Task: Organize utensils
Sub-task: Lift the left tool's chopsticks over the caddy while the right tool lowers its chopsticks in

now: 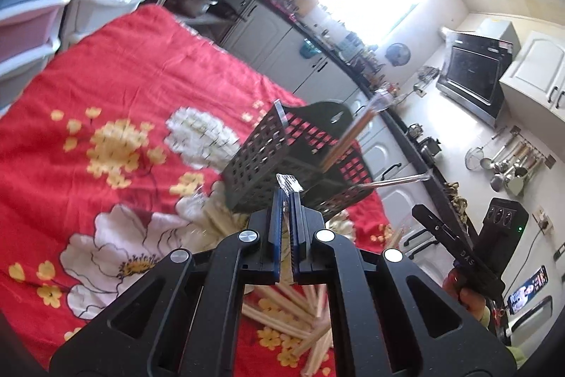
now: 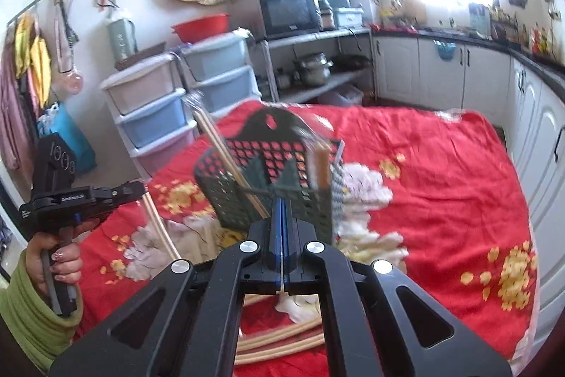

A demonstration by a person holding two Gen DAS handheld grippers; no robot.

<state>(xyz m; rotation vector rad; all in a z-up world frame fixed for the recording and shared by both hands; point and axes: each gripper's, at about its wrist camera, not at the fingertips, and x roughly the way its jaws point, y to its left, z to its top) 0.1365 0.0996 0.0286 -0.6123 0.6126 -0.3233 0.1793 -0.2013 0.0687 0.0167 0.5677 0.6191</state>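
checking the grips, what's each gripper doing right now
left gripper: jaws closed on a wrapped chopstick pair.
right gripper: jaws closed on a thin clear wrapper edge.

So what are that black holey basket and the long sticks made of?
The basket looks like matte black moulded plastic, given its even grid of square holes. The sticks look like pale unvarnished wood or bamboo; some seem wrapped in clear film, with crinkled glints at one end.

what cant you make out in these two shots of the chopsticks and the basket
- Loose wooden chopsticks on the red floral cloth: left wrist view, the count is hidden by the left gripper.
- Wrapped chopstick pair in the black perforated plastic basket: right wrist view, motion blur hides detail.
- Right gripper: what its thin clear strip belongs to is hidden under its body.
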